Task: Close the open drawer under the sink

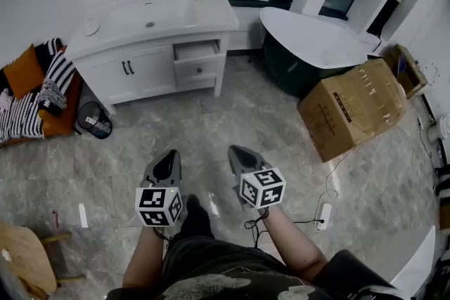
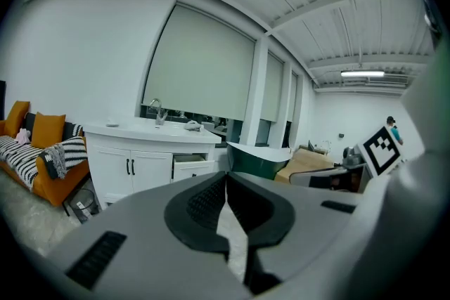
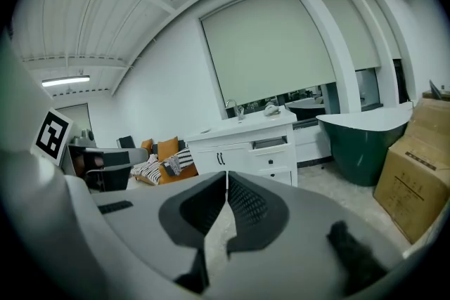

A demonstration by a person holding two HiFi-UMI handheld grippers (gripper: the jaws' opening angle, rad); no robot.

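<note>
Spreading across the head view, the grey marble floor [image 1: 211, 116] separates the person from a white vanity [image 1: 133, 74] at upper left. A dark green bathtub [image 1: 295, 70] sits at upper right, with a cardboard box [image 1: 351, 109] below it. The vanity's top drawer [image 1: 197, 50] (right of the two doors, under the sink [image 1: 151, 14]) stands pulled out. Low in the centre, well apart from it, the left claw [image 1: 169, 154] and right claw [image 1: 235, 150] each have jaws pressed together, pinching nothing.
</note>
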